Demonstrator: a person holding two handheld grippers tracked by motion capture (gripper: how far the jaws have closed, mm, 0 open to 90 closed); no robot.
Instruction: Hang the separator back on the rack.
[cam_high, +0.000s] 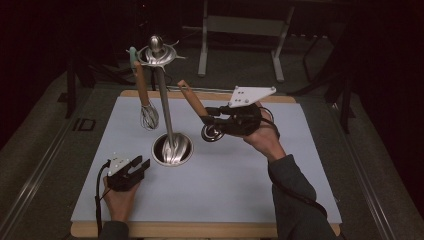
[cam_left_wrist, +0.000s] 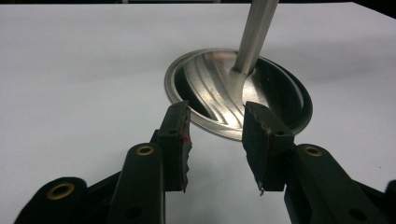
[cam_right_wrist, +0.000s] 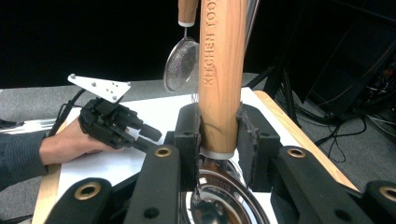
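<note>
I am seeing the left gripper (cam_high: 136, 167) resting low on the table (cam_high: 240, 200), jaws apart, holding nothing, pointing at the stand's round steel base (cam_left_wrist: 275, 100). Right of it, the right gripper (cam_high: 209, 119) is clamping a wooden-handled ladle (cam_high: 196, 106) in the air above the table, beside the stand (cam_high: 165, 100). Its long axis is tilting, handle up-left, shiny bowl (cam_high: 212, 133) down-right.
</note>
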